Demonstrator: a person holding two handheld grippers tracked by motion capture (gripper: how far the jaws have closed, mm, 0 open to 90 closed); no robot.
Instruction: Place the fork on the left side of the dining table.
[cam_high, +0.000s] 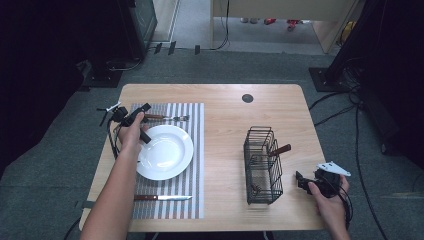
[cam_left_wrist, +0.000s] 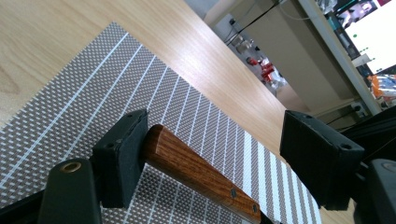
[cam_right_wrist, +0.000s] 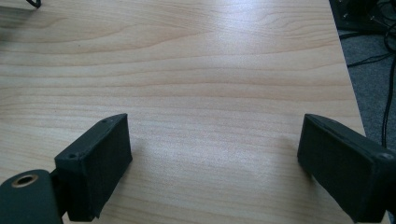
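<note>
The left hand-held gripper (cam_left_wrist: 212, 163) is wide open, with the fork's (cam_high: 167, 118) wooden handle lying loose on the mat (cam_left_wrist: 140, 93) above the plate (cam_high: 165, 152). Lifting crooked could drag the fork sideways. The right hand-held gripper (cam_right_wrist: 212, 163) is open and holds nothing.

The high view looks forward and down over the whole tabletop (cam_high: 225, 125). The left gripper view sits very close above the striped placemat (cam_left_wrist: 93, 102), a thing it shares with the high view. The right gripper view looks closely at bare tabletop wood.
</note>
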